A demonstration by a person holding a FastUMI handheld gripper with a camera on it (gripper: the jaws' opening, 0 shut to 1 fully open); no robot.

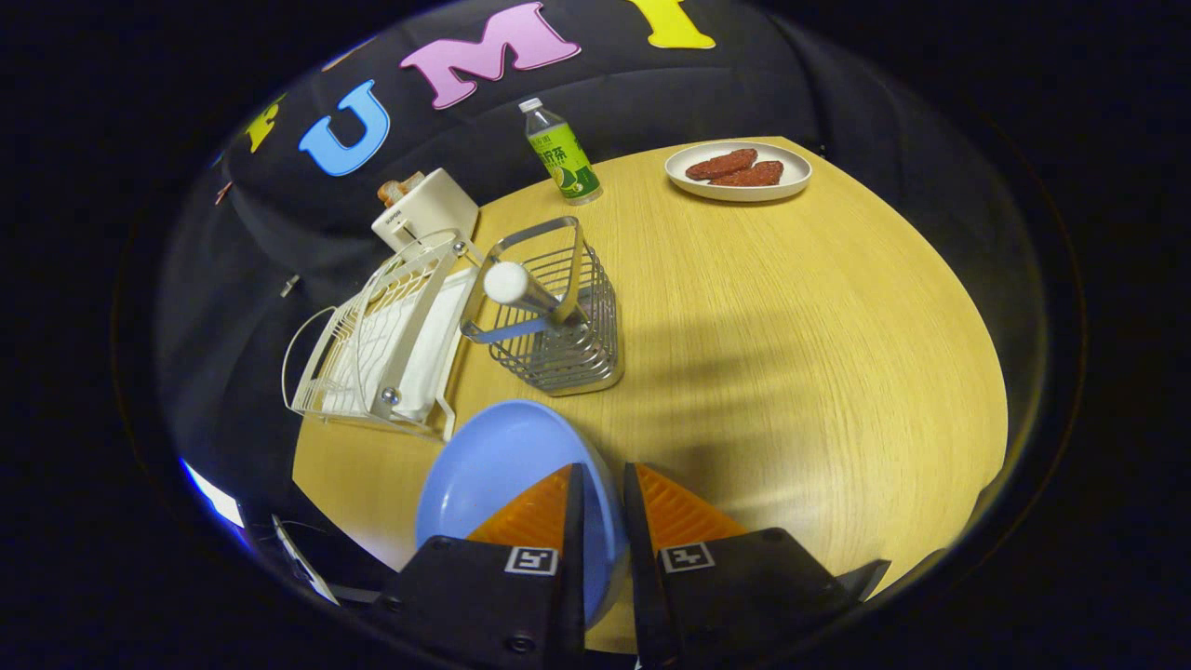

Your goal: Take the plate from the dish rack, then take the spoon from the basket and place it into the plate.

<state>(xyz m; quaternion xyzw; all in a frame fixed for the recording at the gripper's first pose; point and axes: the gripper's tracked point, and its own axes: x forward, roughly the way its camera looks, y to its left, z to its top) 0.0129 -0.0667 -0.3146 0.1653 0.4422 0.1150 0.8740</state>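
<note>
The blue plate (502, 475) sits low in the frame, left of centre, its right rim pinched between the two orange fingers (530, 512) of the claw (603, 507). The claw is nearly closed, with only the rim's thickness in the narrow gap, so it has hold of the plate. The plate seems to hang tilted above the surface (791, 372) rather than lying on it, though I cannot tell for certain.

By the look of it, the first step is done: the rack (381, 344), at middle left, holds no plate. What is left is to set the plate down, free the claw, then fetch the spoon (526, 293), which stands in the wire basket (558, 316) just above the plate, its pale round handle end leaning toward the rack.

Farther off, a white box-like appliance (423, 209) stands behind the rack, a green bottle (561, 154) at upper centre, and a white dish (738, 171) with two brown pieces of food at upper right. The wide right half of the surface looks free for the plate; basket and rack crowd the left.
</note>
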